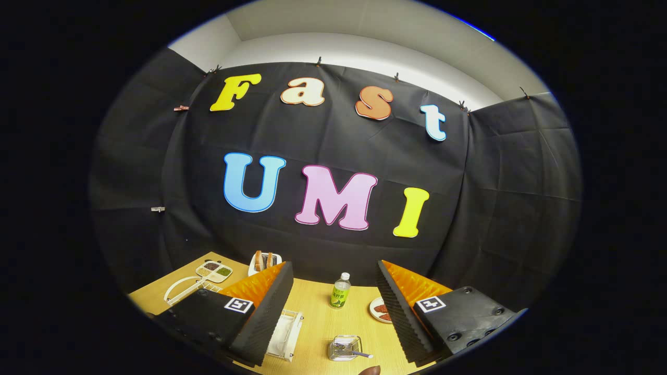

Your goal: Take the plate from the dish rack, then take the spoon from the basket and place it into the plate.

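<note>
My gripper (333,265) is held high above the wooden table (318,312), open, with nothing between its fingers. Low between the fingers stands a small clear basket (345,348) with a spoon (359,354) lying in it, handle pointing right. By the left finger's inner side is a clear rack (285,328) with something white in it; I cannot tell if that is the plate. A white wire rack (180,290) lies on the table beyond the left finger.
A green-labelled bottle (340,290) stands mid-table between the fingers. A round plate with red food (379,310) is half hidden by the right finger. A divided dish (213,271) and a toaster with bread (264,262) sit far left. Black cloth walls surround the table.
</note>
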A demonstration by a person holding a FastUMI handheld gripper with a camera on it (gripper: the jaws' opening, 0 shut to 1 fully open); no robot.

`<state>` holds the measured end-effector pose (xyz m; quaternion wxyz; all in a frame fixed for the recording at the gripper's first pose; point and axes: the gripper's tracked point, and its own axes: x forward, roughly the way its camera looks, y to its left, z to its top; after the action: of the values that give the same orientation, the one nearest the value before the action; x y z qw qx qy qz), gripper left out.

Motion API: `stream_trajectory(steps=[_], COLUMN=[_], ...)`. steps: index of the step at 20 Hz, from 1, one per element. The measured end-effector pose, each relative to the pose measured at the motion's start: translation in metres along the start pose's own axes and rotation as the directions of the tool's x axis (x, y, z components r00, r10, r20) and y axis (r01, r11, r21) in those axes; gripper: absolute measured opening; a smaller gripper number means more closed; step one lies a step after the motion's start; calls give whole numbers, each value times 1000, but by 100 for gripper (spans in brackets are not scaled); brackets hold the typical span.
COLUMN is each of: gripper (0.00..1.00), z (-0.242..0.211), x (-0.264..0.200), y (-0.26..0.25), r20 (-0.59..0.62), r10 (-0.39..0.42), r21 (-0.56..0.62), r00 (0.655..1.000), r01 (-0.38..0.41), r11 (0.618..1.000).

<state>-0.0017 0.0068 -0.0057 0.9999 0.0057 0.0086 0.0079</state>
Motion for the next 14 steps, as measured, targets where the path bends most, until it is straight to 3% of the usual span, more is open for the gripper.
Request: stream_trajectory(steps=[9, 14], gripper=[97, 97], z=[-16, -56], x=[10, 26], y=[4, 36], r20=[-46, -211], r10=[8, 79], r21=[-15, 143], r00=[999, 974], r01=[-8, -49], r11=[1000, 988])
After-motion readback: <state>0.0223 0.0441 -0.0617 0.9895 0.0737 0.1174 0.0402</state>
